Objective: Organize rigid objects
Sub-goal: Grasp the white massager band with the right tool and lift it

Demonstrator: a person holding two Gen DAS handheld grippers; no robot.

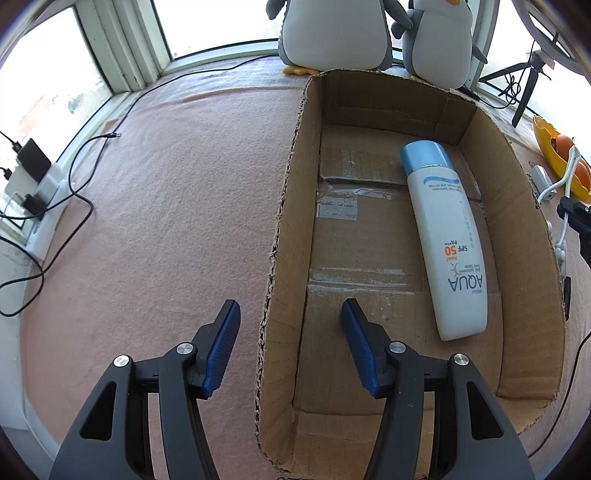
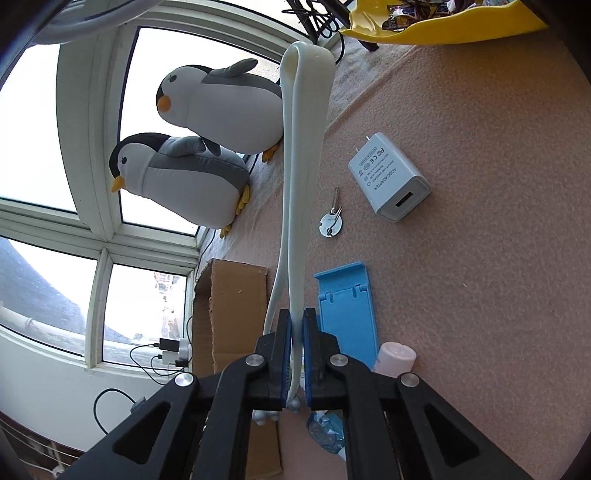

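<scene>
An open cardboard box (image 1: 291,177) lies on the pink cloth, and a white sunscreen bottle (image 1: 447,236) with a blue cap lies flat inside it. My left gripper (image 1: 290,306) is open and straddles the box's left wall, one finger outside, one inside; neither pad touches the wall. My right gripper (image 2: 296,314) is shut on one leg of a long white U-shaped band (image 2: 295,184), which stands up away from the jaws. Small balls on the band's ends show behind the pads.
On the cloth to the right lie a white charger (image 2: 391,184), a small key with a round tag (image 2: 331,221), a blue phone stand (image 2: 349,310) and a pink-capped item (image 2: 395,356). Two plush penguins (image 2: 221,107) sit by the window. A yellow tray (image 2: 443,26) stands behind.
</scene>
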